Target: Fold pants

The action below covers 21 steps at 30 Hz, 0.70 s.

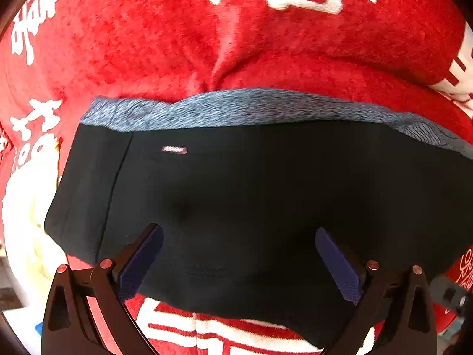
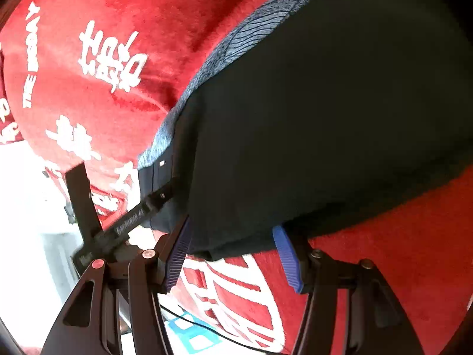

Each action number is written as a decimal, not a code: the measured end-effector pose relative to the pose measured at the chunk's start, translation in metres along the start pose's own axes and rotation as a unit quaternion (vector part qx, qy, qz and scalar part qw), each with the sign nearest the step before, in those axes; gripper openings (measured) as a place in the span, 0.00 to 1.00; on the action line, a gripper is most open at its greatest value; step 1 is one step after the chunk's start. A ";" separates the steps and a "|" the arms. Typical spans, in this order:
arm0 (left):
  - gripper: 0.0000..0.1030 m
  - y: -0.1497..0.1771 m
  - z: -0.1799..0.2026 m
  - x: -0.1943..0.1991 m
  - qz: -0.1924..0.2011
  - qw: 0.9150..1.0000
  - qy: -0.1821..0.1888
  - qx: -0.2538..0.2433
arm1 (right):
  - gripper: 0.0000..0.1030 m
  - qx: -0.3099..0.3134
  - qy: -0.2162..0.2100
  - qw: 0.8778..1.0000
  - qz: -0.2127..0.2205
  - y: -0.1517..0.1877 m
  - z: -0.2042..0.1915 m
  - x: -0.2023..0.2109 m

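The black pants (image 1: 251, 192) lie folded in a compact block on the red blanket (image 1: 147, 44), with a grey-blue waistband (image 1: 236, 108) along the far edge and a small label (image 1: 174, 150). My left gripper (image 1: 239, 236) is open, its blue pads over the near part of the pants, holding nothing. In the right wrist view the pants (image 2: 325, 118) fill the upper right. My right gripper (image 2: 233, 236) is open at the pants' near edge. The left gripper's black body (image 2: 124, 222) shows at the left of the right wrist view.
The red blanket (image 2: 103, 29) with white lettering covers the surface, with a crease behind the pants. A bright white area (image 2: 26, 207) lies beyond the blanket's edge at left. A thin black cable (image 2: 207, 328) and a teal-patterned object (image 2: 192, 337) lie at the bottom.
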<state>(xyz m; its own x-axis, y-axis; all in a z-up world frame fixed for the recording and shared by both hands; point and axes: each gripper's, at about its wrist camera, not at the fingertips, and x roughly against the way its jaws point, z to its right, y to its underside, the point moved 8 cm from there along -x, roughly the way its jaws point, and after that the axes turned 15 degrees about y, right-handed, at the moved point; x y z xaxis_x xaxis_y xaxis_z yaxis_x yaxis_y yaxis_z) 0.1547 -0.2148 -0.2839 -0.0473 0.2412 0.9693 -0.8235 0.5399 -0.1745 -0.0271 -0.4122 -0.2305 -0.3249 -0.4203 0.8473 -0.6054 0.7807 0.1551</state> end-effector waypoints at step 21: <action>1.00 -0.001 0.045 0.026 0.039 0.993 -0.031 -0.104 | 0.32 0.149 0.168 0.971 0.080 0.009 0.011 0.062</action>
<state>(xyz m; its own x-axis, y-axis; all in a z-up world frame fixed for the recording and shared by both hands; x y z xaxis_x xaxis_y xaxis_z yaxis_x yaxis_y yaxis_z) 0.1292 -0.2452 -0.2511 -0.1469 0.2419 0.9591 -0.6813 0.6782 -0.2754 -0.0605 -0.4365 -0.1823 -0.2063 -0.0903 0.9743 -0.7671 0.6332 -0.1037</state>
